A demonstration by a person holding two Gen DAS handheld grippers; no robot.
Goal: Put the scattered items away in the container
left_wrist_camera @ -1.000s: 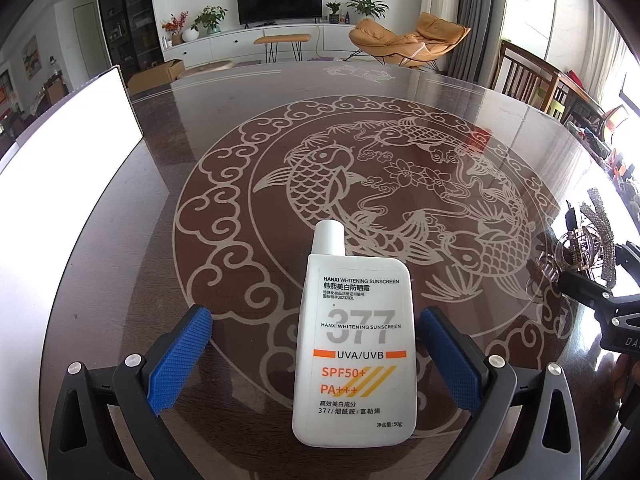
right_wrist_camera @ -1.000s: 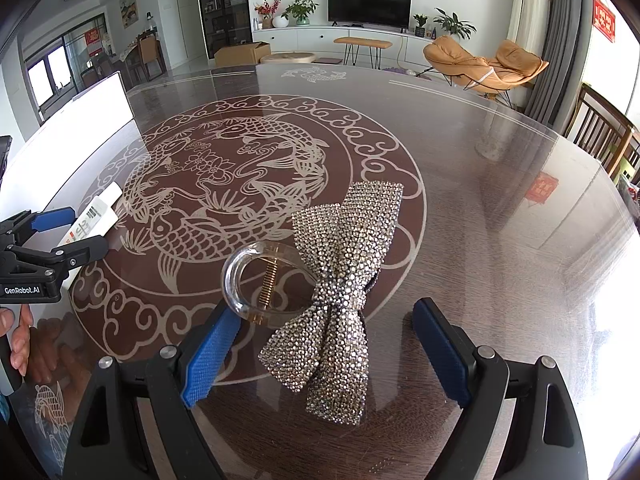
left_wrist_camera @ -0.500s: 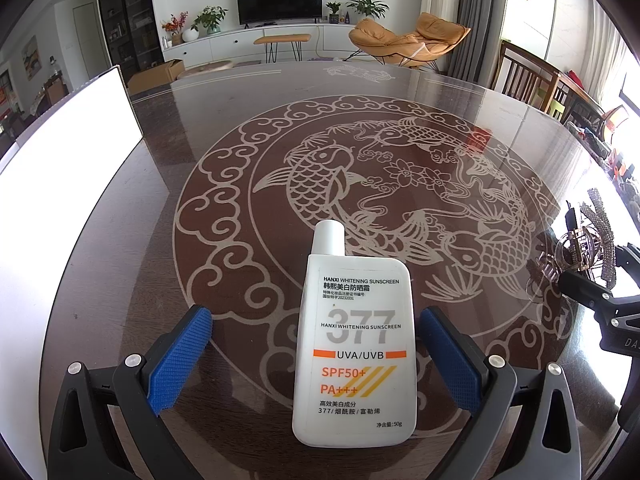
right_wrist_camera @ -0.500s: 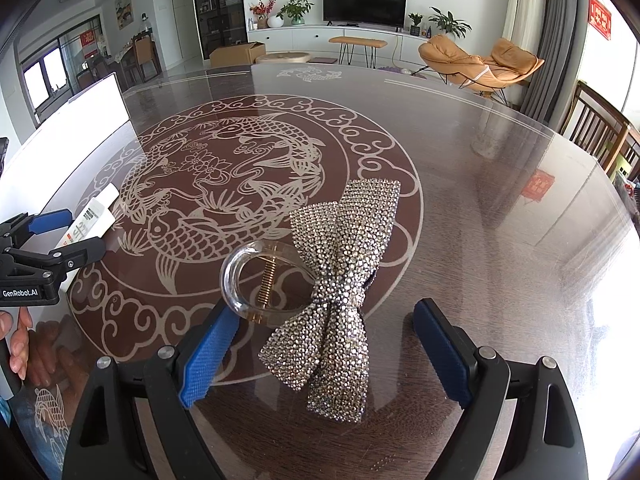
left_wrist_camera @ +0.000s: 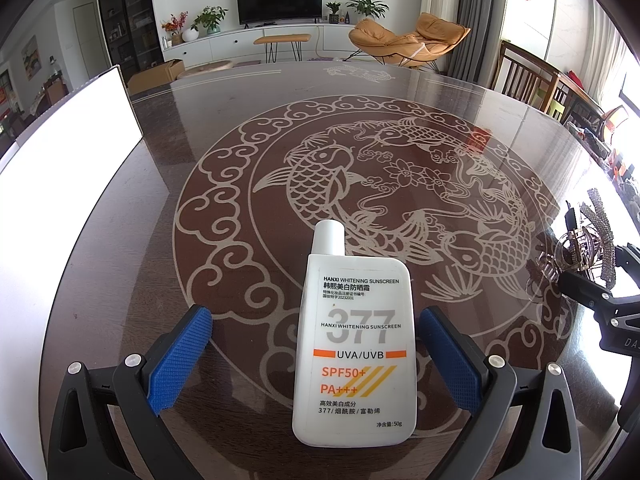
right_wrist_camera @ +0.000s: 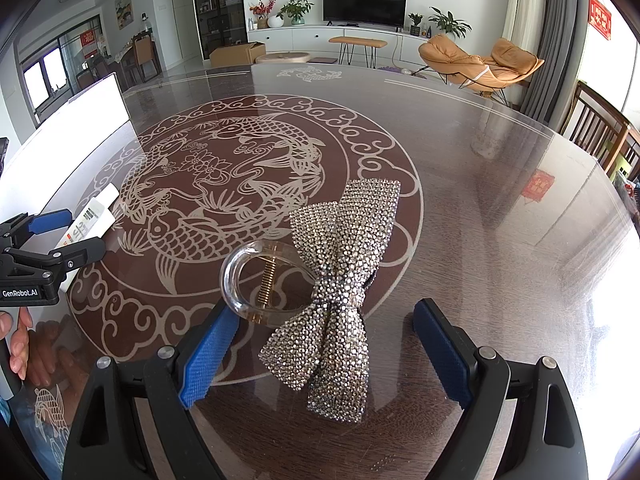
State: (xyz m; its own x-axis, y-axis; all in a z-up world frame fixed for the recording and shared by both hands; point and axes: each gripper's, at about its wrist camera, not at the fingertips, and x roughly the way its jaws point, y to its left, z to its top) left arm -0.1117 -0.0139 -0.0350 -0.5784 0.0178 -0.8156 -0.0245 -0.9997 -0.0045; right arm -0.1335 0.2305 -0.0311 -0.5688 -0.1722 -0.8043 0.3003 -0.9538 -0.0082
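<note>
A white sunscreen bottle [left_wrist_camera: 354, 344] lies flat on the table between the blue pads of my open left gripper [left_wrist_camera: 316, 360], closer to the right pad, touching neither. A rhinestone bow hair clip [right_wrist_camera: 340, 292] with a clear ring lies between the pads of my open right gripper [right_wrist_camera: 328, 352]. The clip also shows at the right edge of the left wrist view [left_wrist_camera: 588, 240]. The bottle [right_wrist_camera: 90, 220] and left gripper [right_wrist_camera: 56, 236] show at the left of the right wrist view. A white container [left_wrist_camera: 60, 152] stands at the table's left side.
The dark round table [left_wrist_camera: 360, 140] has a glass top with a carp pattern. Wooden chairs [right_wrist_camera: 600, 132] stand beyond its right edge. A hand [right_wrist_camera: 16, 344] holds the left gripper's handle.
The right gripper has edged slightly forward toward the hair clip. The left gripper and bottle have not moved.
</note>
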